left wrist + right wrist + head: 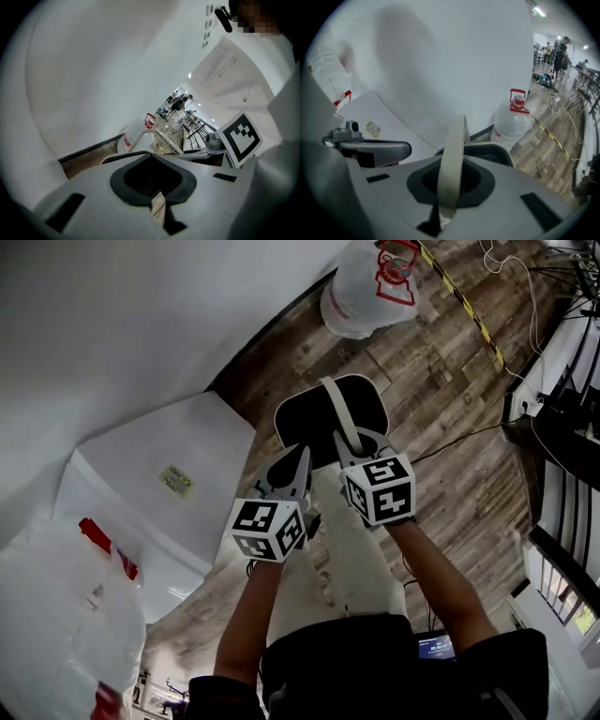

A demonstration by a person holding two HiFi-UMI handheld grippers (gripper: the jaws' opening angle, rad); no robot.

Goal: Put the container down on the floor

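Note:
A black container [319, 413] with a white rim hangs over the wooden floor [441, 381] by its white strap handle [339, 413]. My right gripper [352, 454] is shut on that handle, which runs up between its jaws in the right gripper view as a pale band [453, 159] above the container's rim [494, 149]. My left gripper [294, 468] is just left of the container, shut, with nothing between its jaws. In the left gripper view [157, 206] the container's rim [123, 156] and handle [161, 137] show just beyond the jaws.
A big water jug [367, 285] with a red cap stands on the floor ahead. A white box [159, 474] and a plastic bag [56, 615] lie at the left by the wall. Yellow-black tape [469, 306], cables [464, 437] and a dark rack [567, 409] are at the right.

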